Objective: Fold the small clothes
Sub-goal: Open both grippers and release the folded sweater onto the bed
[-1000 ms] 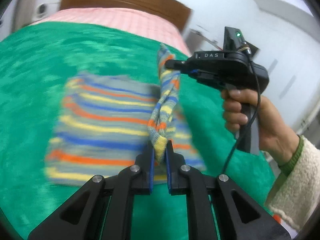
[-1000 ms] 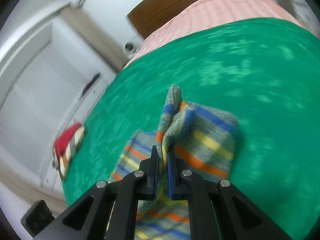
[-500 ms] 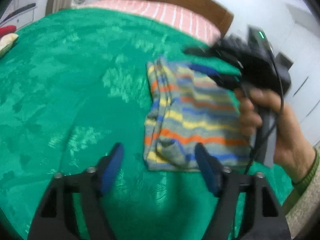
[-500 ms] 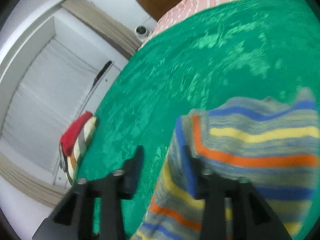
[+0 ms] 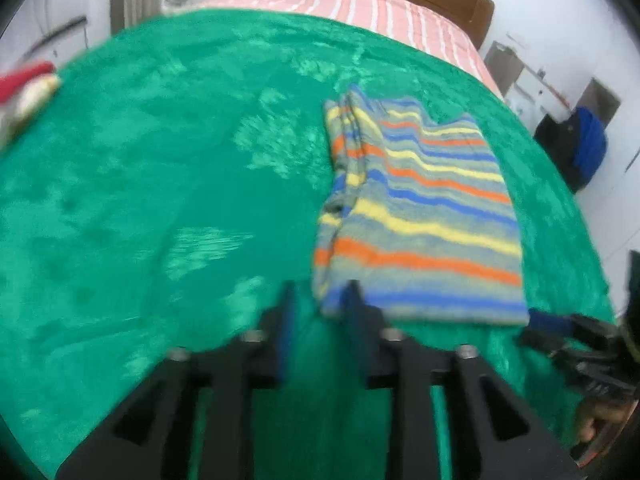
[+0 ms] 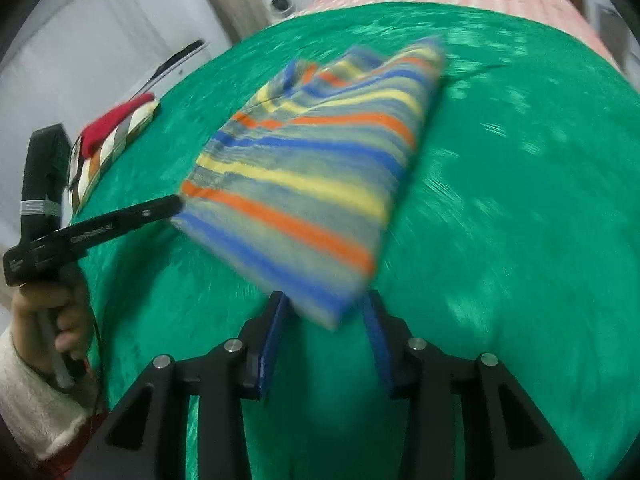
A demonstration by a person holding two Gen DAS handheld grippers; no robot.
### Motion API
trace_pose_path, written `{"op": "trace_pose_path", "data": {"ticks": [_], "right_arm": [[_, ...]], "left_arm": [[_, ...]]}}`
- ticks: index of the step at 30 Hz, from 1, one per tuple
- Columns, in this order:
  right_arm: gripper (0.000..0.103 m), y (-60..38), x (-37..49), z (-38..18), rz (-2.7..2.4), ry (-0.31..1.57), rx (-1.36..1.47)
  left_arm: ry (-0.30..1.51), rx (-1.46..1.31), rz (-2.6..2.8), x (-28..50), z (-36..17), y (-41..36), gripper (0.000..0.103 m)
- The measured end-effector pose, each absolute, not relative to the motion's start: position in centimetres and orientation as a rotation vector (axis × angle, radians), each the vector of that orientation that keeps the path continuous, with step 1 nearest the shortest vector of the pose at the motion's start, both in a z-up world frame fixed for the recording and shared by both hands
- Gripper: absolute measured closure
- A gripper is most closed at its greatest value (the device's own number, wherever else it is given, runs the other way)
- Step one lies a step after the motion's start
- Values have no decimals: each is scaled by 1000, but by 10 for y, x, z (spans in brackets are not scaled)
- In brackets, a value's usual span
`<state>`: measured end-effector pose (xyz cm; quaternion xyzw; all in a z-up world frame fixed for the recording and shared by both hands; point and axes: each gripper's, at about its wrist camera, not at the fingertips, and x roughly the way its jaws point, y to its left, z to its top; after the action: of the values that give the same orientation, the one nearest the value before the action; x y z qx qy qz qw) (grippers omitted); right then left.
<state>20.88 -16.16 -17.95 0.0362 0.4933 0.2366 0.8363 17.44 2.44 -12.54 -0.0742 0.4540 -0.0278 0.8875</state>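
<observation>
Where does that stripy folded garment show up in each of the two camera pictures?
Left wrist view: the striped garment lies right of centre on the green blanket, reaching the fingertips.
Right wrist view: the garment fills the centre, its near corner between the open fingers.
Shared landmark: the red and striped clothes pile at the blanket's left edge.

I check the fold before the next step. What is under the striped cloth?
The striped cloth lies folded on the green blanket, which shows all around it. Its own lower layers peek out at the left edge. Whether anything else lies beneath is covered.
</observation>
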Motion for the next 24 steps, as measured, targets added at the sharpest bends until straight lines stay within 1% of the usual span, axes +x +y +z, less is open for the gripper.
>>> {"op": "trace_pose_path", "data": {"ticks": [1, 2, 3, 4, 5, 7, 15, 20, 22, 24], "right_arm": [[62, -166, 199, -174, 471, 1023, 91], [56, -171, 188, -167, 449, 984, 106], [51, -175, 175, -160, 435, 945, 113], [41, -178, 165, -155, 421, 917, 116], [36, -180, 155, -150, 399, 887, 120], [33, -184, 137, -144, 358, 849, 130], [33, -190, 103, -138, 292, 846, 163], [28, -191, 88, -140, 282, 853, 162], [28, -191, 84, -141, 277, 859, 159], [25, -192, 81, -143, 263, 863, 155]], "left_arm": [[921, -115, -33, 166, -117, 24, 44], [898, -87, -20, 160, -111, 23, 36], [873, -59, -8, 154, -105, 22, 25], [847, -33, 6, 147, -98, 20, 22], [827, -8, 17, 142, -92, 18, 22], [806, 22, 27, 138, -86, 16, 22], [751, 91, 24, 117, -64, -1, 22], [728, 108, 21, 106, -57, -7, 21], [726, 108, 19, 104, -56, -9, 18], [729, 106, 14, 103, -59, -8, 15]]}}
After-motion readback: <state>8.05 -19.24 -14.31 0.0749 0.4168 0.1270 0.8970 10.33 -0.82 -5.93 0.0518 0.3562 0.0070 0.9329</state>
